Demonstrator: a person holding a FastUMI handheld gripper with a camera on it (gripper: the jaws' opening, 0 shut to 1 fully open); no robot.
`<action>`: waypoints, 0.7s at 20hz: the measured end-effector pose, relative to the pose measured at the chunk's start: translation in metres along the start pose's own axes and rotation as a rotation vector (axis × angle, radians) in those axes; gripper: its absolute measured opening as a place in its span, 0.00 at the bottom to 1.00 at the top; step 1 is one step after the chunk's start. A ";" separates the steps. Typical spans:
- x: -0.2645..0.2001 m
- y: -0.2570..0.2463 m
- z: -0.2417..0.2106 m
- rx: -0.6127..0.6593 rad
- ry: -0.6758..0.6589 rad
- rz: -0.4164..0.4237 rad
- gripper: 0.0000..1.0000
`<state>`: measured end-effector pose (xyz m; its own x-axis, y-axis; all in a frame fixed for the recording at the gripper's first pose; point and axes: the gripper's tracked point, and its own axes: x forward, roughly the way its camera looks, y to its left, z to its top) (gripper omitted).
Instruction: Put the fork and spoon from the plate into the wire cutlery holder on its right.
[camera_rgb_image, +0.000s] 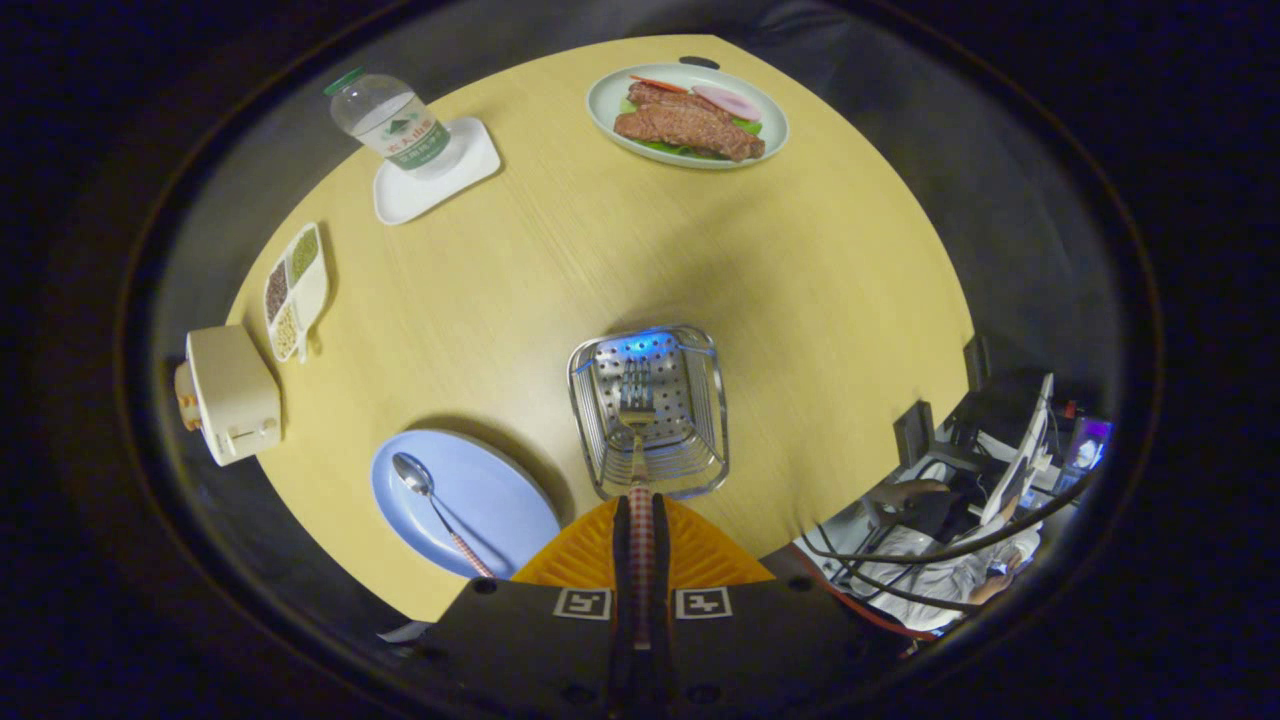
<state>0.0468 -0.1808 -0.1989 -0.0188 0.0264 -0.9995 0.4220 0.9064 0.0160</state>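
Between the two orange fingers (641, 545), which are closed tight on its red-and-white checked handle, the fork (637, 420) points straight ahead, its tines hanging over the open top of the wire cutlery holder (700, 400). The fingers press the handle from both sides, with almost no gap left between them. The holder stands on the wooden table (600, 260) just ahead of the fingertips; its bottom is a perforated metal sheet with a blue glint at the far edge, and the fork's head shows against that sheet. Whether the tines touch the bottom cannot be told.

Just left of the holder lies the blue plate (495, 500), near the table's close edge. The spoon (430, 500) rests on it, bowl toward the far side, its checked handle running back toward the fingers.

Farther left, at the table's edge, sits a cream-coloured boxy appliance (232, 395), and beyond it a white divided dish (296, 290) holding three kinds of grains or beans. A plastic water bottle (390, 122) stands on a small white tray (435, 175) at the far left. Across the table, well apart from the holder, a pale green plate (610, 100) carries slices of meat with greens.
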 end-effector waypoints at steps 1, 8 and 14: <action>0.002 -0.001 0.003 -0.005 0.003 0.002 0.10; 0.004 0.000 0.005 -0.067 -0.007 0.001 0.33; -0.024 0.000 -0.009 -0.119 -0.094 -0.045 1.00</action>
<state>0.0388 -0.1781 -0.1745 0.0520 -0.0503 -0.9974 0.3122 0.9495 -0.0316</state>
